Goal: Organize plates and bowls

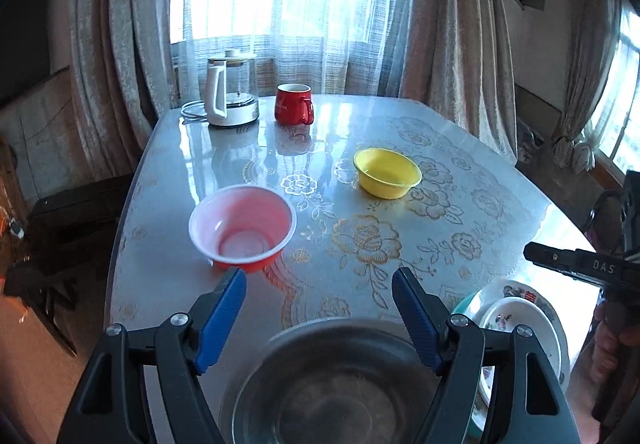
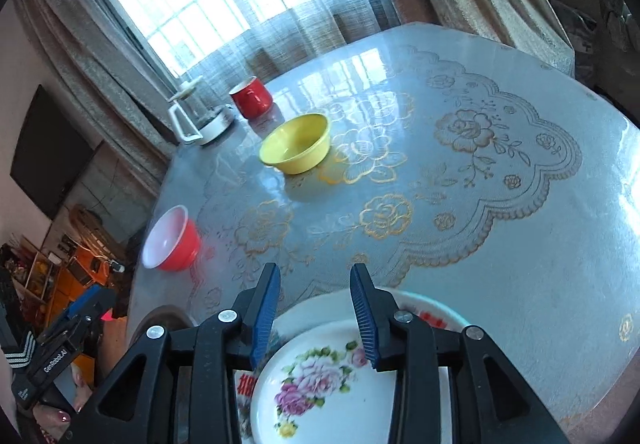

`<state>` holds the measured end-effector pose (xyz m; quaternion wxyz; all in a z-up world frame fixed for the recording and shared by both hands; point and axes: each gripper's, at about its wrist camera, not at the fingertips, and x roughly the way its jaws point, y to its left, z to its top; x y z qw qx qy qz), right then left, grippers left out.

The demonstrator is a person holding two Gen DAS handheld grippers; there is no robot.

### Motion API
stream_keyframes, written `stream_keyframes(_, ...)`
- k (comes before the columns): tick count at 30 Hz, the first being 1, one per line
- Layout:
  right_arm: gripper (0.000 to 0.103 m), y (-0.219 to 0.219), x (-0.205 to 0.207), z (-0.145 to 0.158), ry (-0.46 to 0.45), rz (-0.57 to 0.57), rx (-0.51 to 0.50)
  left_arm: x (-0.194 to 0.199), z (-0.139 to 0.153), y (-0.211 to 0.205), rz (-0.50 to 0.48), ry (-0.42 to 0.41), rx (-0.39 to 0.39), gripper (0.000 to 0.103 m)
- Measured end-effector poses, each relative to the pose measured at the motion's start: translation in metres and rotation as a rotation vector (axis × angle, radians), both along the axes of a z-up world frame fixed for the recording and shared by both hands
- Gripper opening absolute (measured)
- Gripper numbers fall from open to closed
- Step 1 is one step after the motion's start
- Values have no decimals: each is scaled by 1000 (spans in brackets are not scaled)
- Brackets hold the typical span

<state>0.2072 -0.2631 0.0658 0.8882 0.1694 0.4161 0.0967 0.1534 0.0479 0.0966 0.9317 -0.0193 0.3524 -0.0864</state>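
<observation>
Your left tool [image 1: 318, 278] stands wide apart, its blue pads clear of everything, with nothing gripped. Just below and between its fingers sits the steel bowl [image 1: 336, 388] at the near edge of the surface [image 1: 460, 148]; the pads do not touch it. Your right tool [image 2: 314, 276] is parted by a narrower gap and also holds nothing. It hangs over the stack of plates [image 2: 320, 380] at the near edge: a small white plate with pink and purple flowers lies on a larger white plate with red marks. Whether the pads touch the plates you cannot tell from this view, but they are not pinching a rim.

From the left wrist view, that same stack lies just right of the steel bowl, and a teal rim shows beneath it. The red bowl [image 1: 242, 228], white inside, stands upright to the left, just beyond your left pad. The yellow bowl [image 1: 387, 173] stands farther off, right of centre and well apart from the red one. At the far left of the surface are a glass kettle [image 1: 232, 88] with a white handle and a red mug [image 1: 293, 104] beside it, the two near each other but apart.

The surface carries a glossy cover with gold flower patterns. Curtains [image 1: 440, 24] and a bright window lie beyond it.
</observation>
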Motion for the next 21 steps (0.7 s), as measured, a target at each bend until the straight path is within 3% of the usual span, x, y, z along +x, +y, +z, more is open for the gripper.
stream_keyframes(18, 39, -10, 96, -33, 183, -40, 102, 53, -6, -14, -35, 108, -43, 78)
stream_keyframes(21, 44, -10, 109, -36, 199, -42, 130, 59, -5, -16, -36, 122, -55, 79)
